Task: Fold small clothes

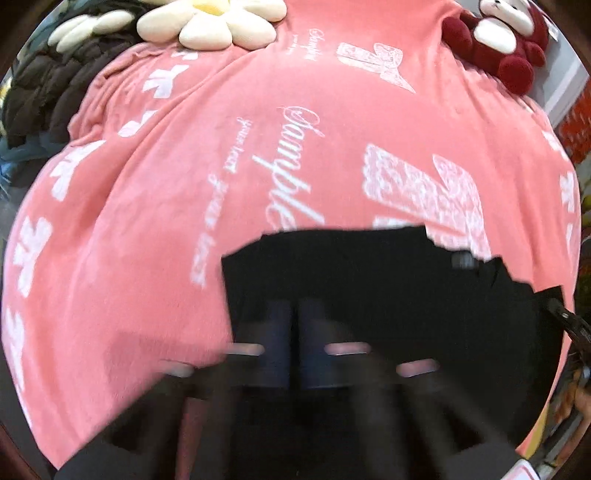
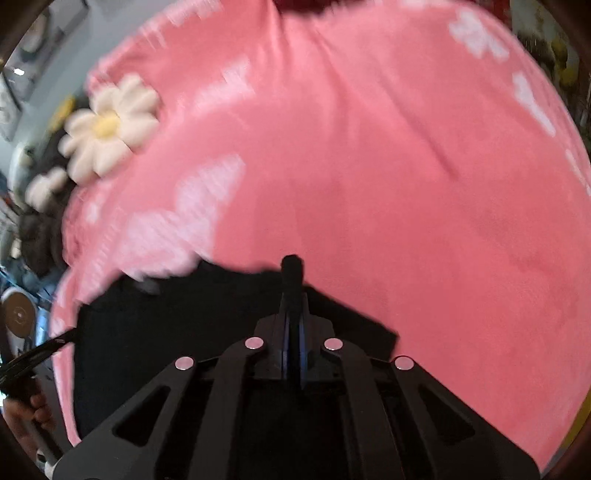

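A black garment (image 1: 369, 280) lies on a pink blanket (image 1: 155, 258) with white lettering. In the left wrist view my left gripper (image 1: 293, 332) is blurred and low over the garment, its two fingers close together on the black cloth. In the right wrist view my right gripper (image 2: 292, 280) is shut, with a pinch of the black garment (image 2: 177, 325) sticking up between its fingertips. The garment spreads to the left of the right gripper. The other gripper's tip shows at each view's edge (image 1: 569, 321).
A white daisy cushion (image 1: 218, 18) and a dark quilted bundle (image 1: 48, 85) lie at the blanket's far left. A red and white plush toy (image 1: 506, 40) sits at the far right. The daisy cushion also shows in the right wrist view (image 2: 107, 125).
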Tool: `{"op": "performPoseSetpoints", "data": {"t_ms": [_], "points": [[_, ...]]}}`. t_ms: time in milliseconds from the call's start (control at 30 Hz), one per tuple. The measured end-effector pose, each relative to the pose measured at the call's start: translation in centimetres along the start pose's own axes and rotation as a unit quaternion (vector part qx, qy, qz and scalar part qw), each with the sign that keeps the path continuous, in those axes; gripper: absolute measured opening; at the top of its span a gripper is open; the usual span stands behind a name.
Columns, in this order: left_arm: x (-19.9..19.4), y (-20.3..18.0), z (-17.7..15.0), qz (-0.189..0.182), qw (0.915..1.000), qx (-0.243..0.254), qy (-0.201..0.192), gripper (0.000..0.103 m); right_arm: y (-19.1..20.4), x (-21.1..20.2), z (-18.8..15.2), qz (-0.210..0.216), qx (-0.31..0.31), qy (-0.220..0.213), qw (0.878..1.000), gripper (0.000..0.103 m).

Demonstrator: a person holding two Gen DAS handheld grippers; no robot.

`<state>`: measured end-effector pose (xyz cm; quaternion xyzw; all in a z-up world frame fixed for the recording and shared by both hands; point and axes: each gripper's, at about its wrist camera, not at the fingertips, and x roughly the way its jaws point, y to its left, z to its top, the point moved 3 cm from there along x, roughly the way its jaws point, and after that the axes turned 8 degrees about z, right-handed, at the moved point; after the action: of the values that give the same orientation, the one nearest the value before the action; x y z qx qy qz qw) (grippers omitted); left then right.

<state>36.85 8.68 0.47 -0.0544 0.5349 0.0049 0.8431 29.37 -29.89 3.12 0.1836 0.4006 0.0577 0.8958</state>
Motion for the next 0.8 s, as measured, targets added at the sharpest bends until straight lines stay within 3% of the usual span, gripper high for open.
{"op": "performPoseSetpoints", "data": {"t_ms": [67, 133, 200, 233, 267, 300, 333, 400, 500, 567, 600, 800], "points": [[-0.5, 0.7, 0.9, -0.008, 0.9994, -0.021, -0.027, 0.000, -0.2, -0.6, 0.5, 0.000, 0.004, -0.026, 1.000, 0.002], [-0.2, 1.1, 1.7, 0.033, 0.9982, -0.017, -0.046, 0.000, -1.9, 2.7, -0.3, -0.035, 0.008, 0.033, 0.999, 0.005], [1.2, 1.4, 1.6, 0.061, 0.9979, -0.013, -0.020, 0.000, -3.6, 4.9, -1.8, -0.065, 0.031, 0.089, 0.993, 0.005], [1.5, 1.5, 1.4, 0.062, 0.9980, -0.014, -0.004, 0.000, -3.7, 4.3, -2.1, -0.057, 0.040, 0.076, 0.995, 0.005], [1.4, 1.7, 1.1, 0.059, 0.9981, -0.020, 0.001, 0.002, -3.2, 2.2, -2.3, -0.053, 0.044, 0.033, 0.997, 0.005], [0.8, 1.9, 0.6, 0.053, 0.9983, -0.022, -0.006, 0.009, -2.7, 1.0, -2.5, -0.054, 0.041, 0.012, 0.998, 0.007], [0.3, 1.9, 0.2, 0.052, 0.9984, -0.017, -0.011, 0.027, -2.1, -0.2, -2.8, -0.051, 0.035, -0.005, 0.998, 0.010], [-0.8, 1.4, -0.9, 0.072, 0.9969, 0.005, -0.032, 0.045, -0.5, -2.0, -3.8, -0.032, 0.021, -0.018, 0.999, 0.010], [-1.5, 0.0, -2.6, 0.086, 0.9947, 0.044, -0.037, 0.045, 1.0, -2.1, -6.2, -0.024, -0.013, 0.008, 1.000, 0.010], [-1.7, -0.7, -3.3, 0.081, 0.9947, 0.055, -0.031, 0.045, 0.1, 0.1, -8.1, -0.041, -0.021, 0.069, 0.997, 0.007], [-1.9, -1.0, -3.7, 0.078, 0.9948, 0.058, -0.028, 0.045, -0.5, 0.5, -8.8, -0.040, -0.013, 0.080, 0.996, 0.005], [-2.5, -2.1, -5.1, 0.077, 0.9943, 0.070, -0.023, 0.046, 0.4, -2.5, -8.0, -0.028, 0.008, 0.042, 0.999, 0.010]]}}
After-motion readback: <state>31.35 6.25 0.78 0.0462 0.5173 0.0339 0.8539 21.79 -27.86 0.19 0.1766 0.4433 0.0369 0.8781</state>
